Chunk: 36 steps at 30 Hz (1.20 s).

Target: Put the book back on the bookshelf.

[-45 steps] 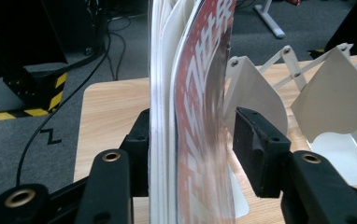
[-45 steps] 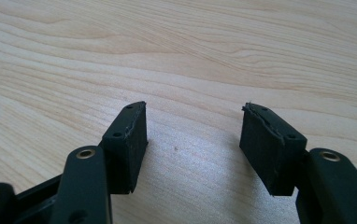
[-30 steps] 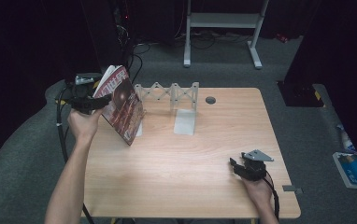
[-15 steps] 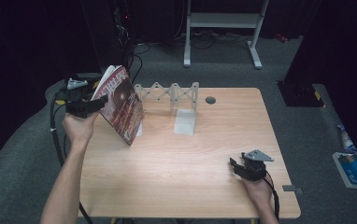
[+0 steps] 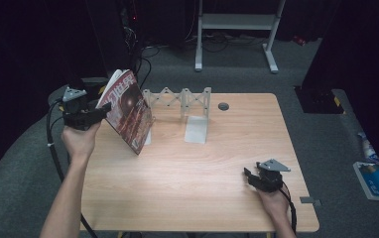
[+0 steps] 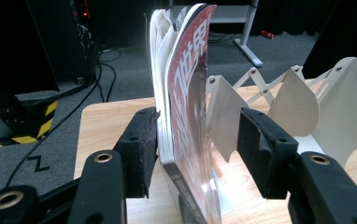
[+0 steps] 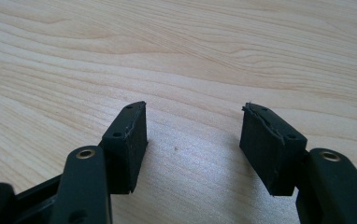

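A red-covered magazine (image 5: pixel 128 115) stands on edge at the table's left, tilted, its lower edge by the left end of a white accordion rack (image 5: pixel 182 101). My left gripper (image 5: pixel 104 109) is at its near edge, held up off the table. In the left gripper view the magazine (image 6: pixel 186 93) stands between the open jaws of the left gripper (image 6: pixel 197 140): the left pad touches its pages, and the right pad stands apart from its cover. The rack's dividers (image 6: pixel 298 102) rise behind. My right gripper (image 5: pixel 248 176) rests open on the bare wood (image 7: pixel 214 46) at the front right, holding nothing.
A wooden table (image 5: pixel 202 198) carries a small round grommet (image 5: pixel 223 106) at its back right. A white stand frame (image 5: pixel 237 22) and cables lie on the grey floor behind. A blue-and-white packet (image 5: pixel 376 181) lies on the floor at right.
My left hand and gripper have shifted a little to the left and toward me. The magazine has stayed leaning in place. The right gripper has not moved.
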Motion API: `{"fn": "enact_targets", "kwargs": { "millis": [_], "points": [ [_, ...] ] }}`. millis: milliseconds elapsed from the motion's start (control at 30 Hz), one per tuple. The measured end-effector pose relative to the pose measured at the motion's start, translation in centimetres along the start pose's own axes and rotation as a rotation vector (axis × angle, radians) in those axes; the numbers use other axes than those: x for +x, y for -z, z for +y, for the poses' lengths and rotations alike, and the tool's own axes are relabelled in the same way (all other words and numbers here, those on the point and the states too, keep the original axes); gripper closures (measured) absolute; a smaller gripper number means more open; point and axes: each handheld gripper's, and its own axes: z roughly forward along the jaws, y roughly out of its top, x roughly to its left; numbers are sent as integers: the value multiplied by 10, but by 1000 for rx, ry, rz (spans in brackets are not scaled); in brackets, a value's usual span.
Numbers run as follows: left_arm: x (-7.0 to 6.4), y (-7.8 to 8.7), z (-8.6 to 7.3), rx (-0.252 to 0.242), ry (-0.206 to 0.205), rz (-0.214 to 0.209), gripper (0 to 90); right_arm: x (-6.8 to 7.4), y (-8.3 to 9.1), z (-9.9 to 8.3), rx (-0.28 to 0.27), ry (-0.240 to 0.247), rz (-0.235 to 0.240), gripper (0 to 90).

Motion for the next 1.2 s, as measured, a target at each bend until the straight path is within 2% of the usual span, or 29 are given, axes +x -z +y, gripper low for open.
{"fn": "enact_targets", "kwargs": {
  "millis": [500, 900, 933, 1200],
  "points": [
    [-4, 14, -11, -51, 5, -9, 484, 0, 0, 0, 0, 0, 0, 412],
    [-7, 19, -19, -71, 17, -44, 485, 0, 0, 0, 0, 0, 0, 412],
    [-8, 19, -21, -72, 19, -60, 487, 0, 0, 0, 0, 0, 0, 412],
    [-19, 16, -25, -71, -1, -80, 488, 0, 0, 0, 0, -1, 0, 412]
  ]
}}
